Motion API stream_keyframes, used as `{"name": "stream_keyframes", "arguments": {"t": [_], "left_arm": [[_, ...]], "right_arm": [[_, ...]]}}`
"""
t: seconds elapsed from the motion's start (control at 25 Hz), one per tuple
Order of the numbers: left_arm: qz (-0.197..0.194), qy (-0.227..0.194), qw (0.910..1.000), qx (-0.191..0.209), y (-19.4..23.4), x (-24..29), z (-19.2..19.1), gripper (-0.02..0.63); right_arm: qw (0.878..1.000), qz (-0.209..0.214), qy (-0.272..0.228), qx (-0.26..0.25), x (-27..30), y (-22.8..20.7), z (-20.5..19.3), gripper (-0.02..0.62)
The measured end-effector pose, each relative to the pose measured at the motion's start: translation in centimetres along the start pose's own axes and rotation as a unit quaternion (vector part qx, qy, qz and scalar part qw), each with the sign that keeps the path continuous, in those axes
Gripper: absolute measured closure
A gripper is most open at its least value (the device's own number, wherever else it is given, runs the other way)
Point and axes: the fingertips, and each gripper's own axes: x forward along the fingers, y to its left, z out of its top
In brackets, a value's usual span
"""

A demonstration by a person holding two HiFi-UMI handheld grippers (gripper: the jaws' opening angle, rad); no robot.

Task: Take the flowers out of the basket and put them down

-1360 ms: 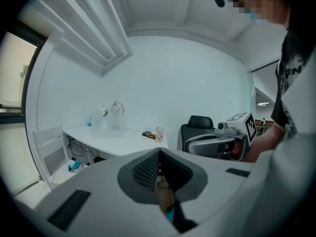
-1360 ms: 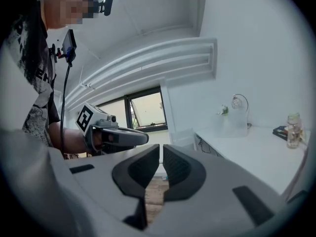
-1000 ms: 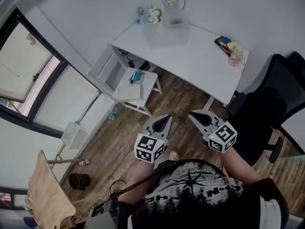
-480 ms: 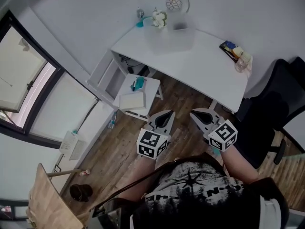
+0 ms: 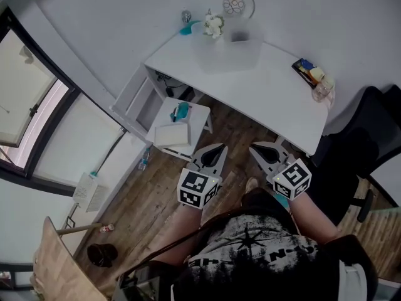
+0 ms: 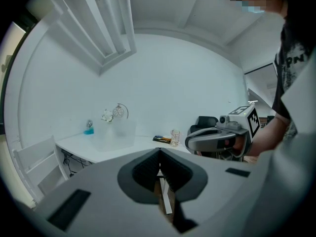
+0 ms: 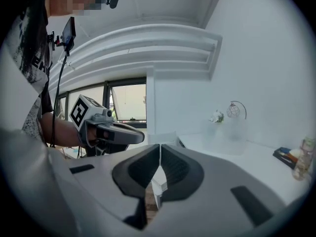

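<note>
My left gripper (image 5: 220, 149) and right gripper (image 5: 255, 148) look alike on the feed: pale grey shells that taper to a point, with black ribbed pads (image 6: 146, 170) lining the jaws. Behind each pair of jaws sits 1 white cube, the left cube (image 5: 198, 189) and the right cube (image 5: 292, 179), each face printed with a black square marker. Further back from the jaws I see a black T-shirt (image 5: 263, 249) with short sleeves, carrying a white graphic and lettering. A thin dark cable (image 7: 59, 70) hangs beside it.
</note>
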Motion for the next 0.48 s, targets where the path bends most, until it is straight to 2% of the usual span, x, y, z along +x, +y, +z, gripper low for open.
{"name": "stream_keyframes", "arguments": {"t": [0.2, 0.48], "left_arm": [[0.006, 0.001, 1.0, -0.001, 2.1, 1.8, 0.2, 0.595], [0.028, 0.001, 0.9996, 0.009, 6.1, 5.6, 2.1, 0.595]], "right_arm": [[0.999, -0.006, 0.002, -0.032, 1.9, -1.9, 0.3, 0.575], [0.999, 0.015, 0.007, -0.029, 5.7, -6.0, 0.3, 0.575]]}}
